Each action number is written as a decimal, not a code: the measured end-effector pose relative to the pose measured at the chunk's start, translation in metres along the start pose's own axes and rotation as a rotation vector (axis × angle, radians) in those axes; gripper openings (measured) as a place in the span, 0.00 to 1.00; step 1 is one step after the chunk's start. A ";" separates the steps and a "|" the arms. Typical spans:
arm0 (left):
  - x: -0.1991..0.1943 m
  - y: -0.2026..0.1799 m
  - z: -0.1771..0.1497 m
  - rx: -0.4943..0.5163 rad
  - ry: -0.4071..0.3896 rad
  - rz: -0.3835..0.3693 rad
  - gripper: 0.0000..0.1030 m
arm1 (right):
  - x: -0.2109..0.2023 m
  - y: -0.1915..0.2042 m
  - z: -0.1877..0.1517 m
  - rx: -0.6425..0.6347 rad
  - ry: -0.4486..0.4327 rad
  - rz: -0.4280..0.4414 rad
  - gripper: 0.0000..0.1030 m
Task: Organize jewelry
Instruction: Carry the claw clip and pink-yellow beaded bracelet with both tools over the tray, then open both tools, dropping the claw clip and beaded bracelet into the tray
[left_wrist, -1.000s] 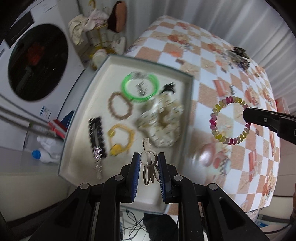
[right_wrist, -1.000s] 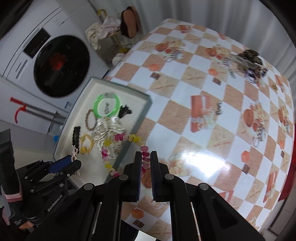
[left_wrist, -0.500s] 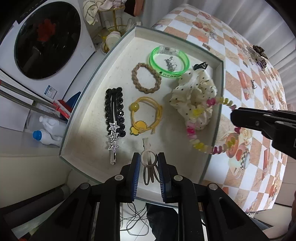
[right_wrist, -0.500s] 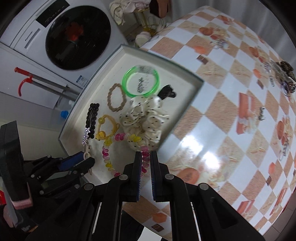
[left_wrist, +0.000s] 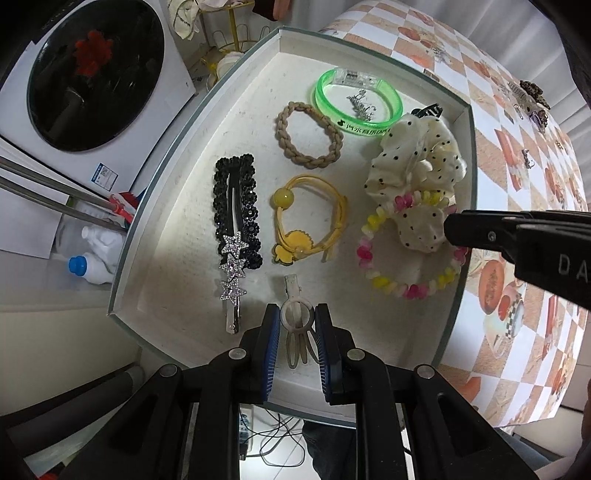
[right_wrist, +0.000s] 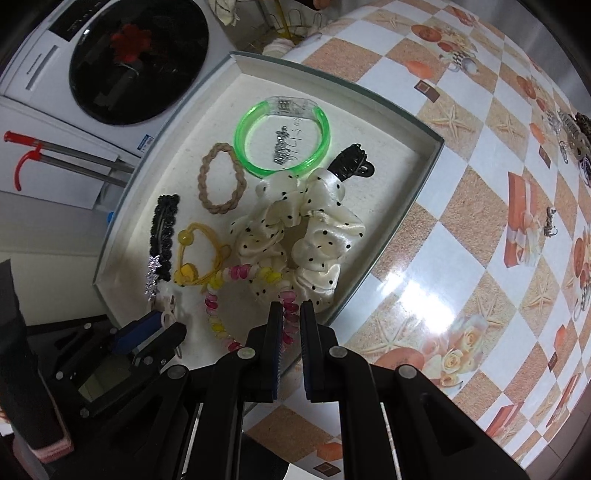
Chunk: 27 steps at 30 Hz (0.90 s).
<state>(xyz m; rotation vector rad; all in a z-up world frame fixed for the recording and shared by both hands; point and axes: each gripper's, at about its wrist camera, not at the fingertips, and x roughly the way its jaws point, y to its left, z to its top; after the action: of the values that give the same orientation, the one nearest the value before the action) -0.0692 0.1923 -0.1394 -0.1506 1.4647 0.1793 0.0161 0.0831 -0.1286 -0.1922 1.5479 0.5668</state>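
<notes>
The left gripper (left_wrist: 294, 325) has its jaws clenched on a cream plastic hair clip (left_wrist: 295, 334); the right gripper (right_wrist: 289, 314) grasps a pink, yellow and white beaded bracelet (right_wrist: 236, 275) over the shallow white tray (right_wrist: 430, 158).

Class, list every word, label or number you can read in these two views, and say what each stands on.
"DA", cut off by the frame edge: right gripper.
Dark print on green bangle: too small to read.
Sticker on washing machine: blurred.
Lettering on washing machine panel: unreadable.
</notes>
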 end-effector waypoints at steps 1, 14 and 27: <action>0.001 -0.001 0.000 0.000 0.001 0.002 0.24 | 0.002 -0.001 0.001 0.003 0.003 -0.002 0.09; 0.014 0.001 -0.002 0.006 0.021 0.031 0.24 | 0.022 0.000 0.005 0.018 0.034 -0.013 0.10; -0.008 0.001 0.004 0.000 -0.008 0.055 0.24 | -0.005 -0.004 0.007 0.020 -0.006 0.028 0.37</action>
<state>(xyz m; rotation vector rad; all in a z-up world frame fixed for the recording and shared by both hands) -0.0662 0.1937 -0.1314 -0.1094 1.4614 0.2248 0.0242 0.0817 -0.1243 -0.1530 1.5519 0.5731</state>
